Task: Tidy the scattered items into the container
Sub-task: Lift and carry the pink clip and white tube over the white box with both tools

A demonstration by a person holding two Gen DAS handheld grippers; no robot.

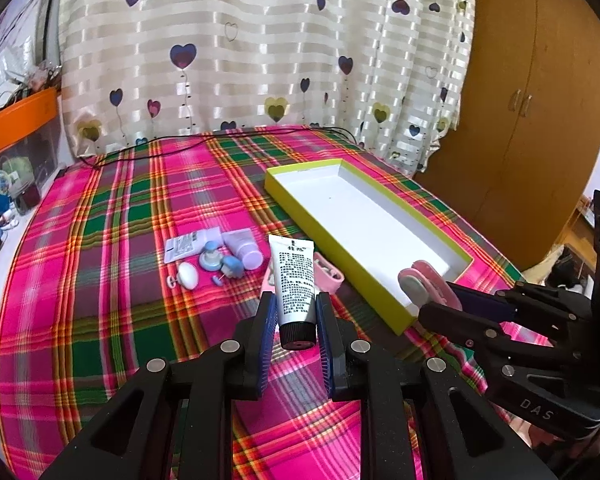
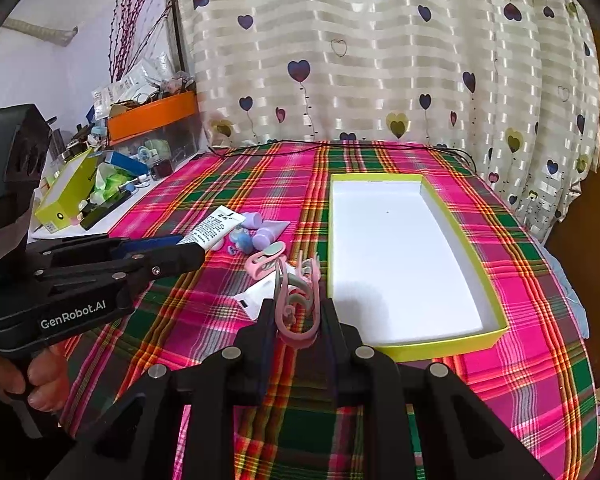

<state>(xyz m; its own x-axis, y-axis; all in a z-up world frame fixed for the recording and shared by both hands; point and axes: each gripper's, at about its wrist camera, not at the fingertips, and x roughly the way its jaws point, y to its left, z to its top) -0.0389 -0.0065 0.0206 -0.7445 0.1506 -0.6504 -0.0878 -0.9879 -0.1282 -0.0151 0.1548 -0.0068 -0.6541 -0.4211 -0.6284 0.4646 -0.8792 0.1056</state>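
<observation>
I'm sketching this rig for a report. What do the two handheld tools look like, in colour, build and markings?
Both are matte black plastic linkages with round silver pivot pins and blue ribbed pads. The left tool carries white "GenRobot.AI" lettering on its side and a boxy black housing on top. The right tool shows raised "DAS" lettering. No cables show on them. A bare hand grips the left handle.

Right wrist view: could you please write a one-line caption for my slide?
Right tongs hold a pink hair clip beside the empty yellow-rimmed box; left tongs hold a white tube.
</observation>
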